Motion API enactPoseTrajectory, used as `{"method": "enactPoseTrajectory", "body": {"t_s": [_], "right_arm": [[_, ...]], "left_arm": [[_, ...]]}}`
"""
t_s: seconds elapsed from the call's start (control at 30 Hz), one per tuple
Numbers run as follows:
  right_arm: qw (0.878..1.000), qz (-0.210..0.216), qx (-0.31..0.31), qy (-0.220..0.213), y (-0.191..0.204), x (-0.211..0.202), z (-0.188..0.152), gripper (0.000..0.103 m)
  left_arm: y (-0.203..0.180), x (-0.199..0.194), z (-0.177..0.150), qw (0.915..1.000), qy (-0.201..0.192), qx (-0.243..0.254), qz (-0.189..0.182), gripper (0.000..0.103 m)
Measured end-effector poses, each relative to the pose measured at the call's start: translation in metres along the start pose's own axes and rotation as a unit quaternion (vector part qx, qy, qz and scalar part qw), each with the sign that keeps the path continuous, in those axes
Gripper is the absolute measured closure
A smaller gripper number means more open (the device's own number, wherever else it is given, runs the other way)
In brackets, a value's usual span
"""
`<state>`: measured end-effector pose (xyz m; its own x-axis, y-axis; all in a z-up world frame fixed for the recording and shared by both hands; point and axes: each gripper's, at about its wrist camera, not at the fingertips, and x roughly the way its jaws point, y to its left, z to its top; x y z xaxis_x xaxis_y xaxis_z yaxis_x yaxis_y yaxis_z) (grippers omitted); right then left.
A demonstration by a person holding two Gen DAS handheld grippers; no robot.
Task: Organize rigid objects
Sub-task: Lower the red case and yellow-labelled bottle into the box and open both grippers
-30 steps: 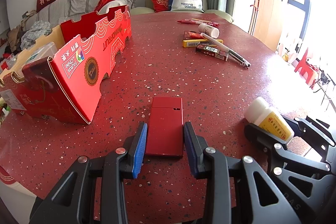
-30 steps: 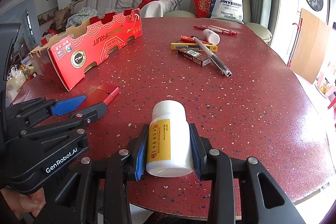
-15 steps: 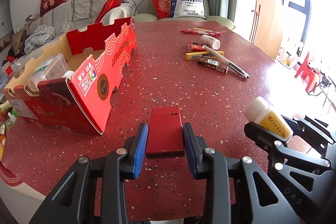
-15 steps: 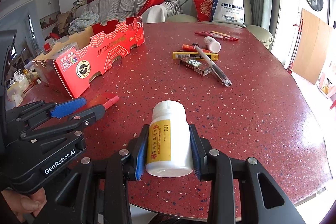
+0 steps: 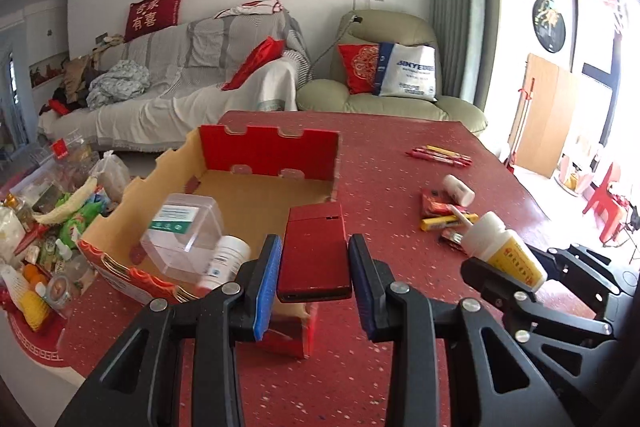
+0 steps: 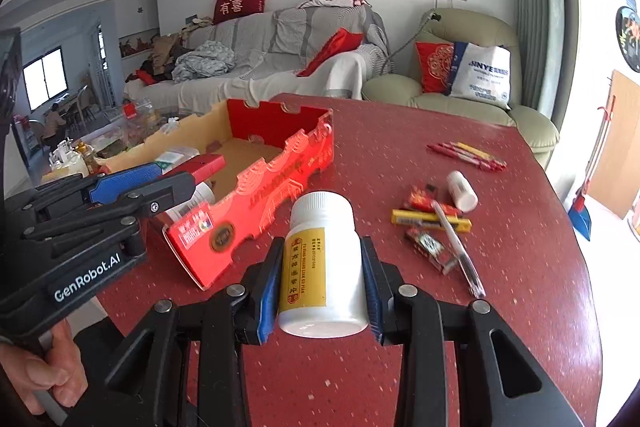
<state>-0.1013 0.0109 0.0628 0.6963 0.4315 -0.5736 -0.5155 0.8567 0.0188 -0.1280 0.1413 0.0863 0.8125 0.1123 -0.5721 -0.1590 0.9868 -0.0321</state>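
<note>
Red case: frame centre, clamped in left claw, above cardboard box.
White bottle: lower centre, clamped in right claw.

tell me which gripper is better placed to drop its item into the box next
Left. The left gripper holds the red case raised over the cardboard box's near corner. The right gripper, gripping the white bottle, sits beside the box, over the table.

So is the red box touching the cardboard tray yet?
Cannot tell. In the left wrist view the red box, held by the left gripper, overlaps the cardboard tray wall; neither view shows contact or gap plainly.
</note>
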Motion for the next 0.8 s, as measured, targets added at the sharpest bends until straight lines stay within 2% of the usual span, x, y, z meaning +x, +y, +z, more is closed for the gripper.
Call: {"method": "enactPoseTrajectory", "body": {"t_s": [0.2,0.33,0.53,0.67,0.73,0.8], "right_arm": [[0.999,0.047,-0.026,0.011,0.038,0.052,0.055,0.066],[0.996,0.058,-0.054,0.038,0.065,0.094,0.072,0.066],[0.993,0.047,-0.071,0.085,0.082,0.151,0.077,0.066],[0.990,0.042,-0.072,0.112,0.082,0.174,0.076,0.066],[0.989,0.049,-0.066,0.124,0.080,0.179,0.076,0.066],[0.990,0.043,-0.067,0.121,0.078,0.178,0.074,0.064]], "left_arm": [[0.065,0.037,0.031,0.9985,0.032,-0.018,0.042,0.066],[0.095,0.068,0.051,0.9964,0.070,-0.035,0.034,0.066],[0.099,0.112,0.060,0.9924,0.115,-0.008,0.043,0.066],[0.107,0.138,0.060,0.9864,0.157,-0.036,0.031,0.065],[0.108,0.143,0.058,0.9847,0.164,-0.040,0.042,0.060],[0.107,0.145,0.056,0.9848,0.167,-0.031,0.035,0.040]]}}
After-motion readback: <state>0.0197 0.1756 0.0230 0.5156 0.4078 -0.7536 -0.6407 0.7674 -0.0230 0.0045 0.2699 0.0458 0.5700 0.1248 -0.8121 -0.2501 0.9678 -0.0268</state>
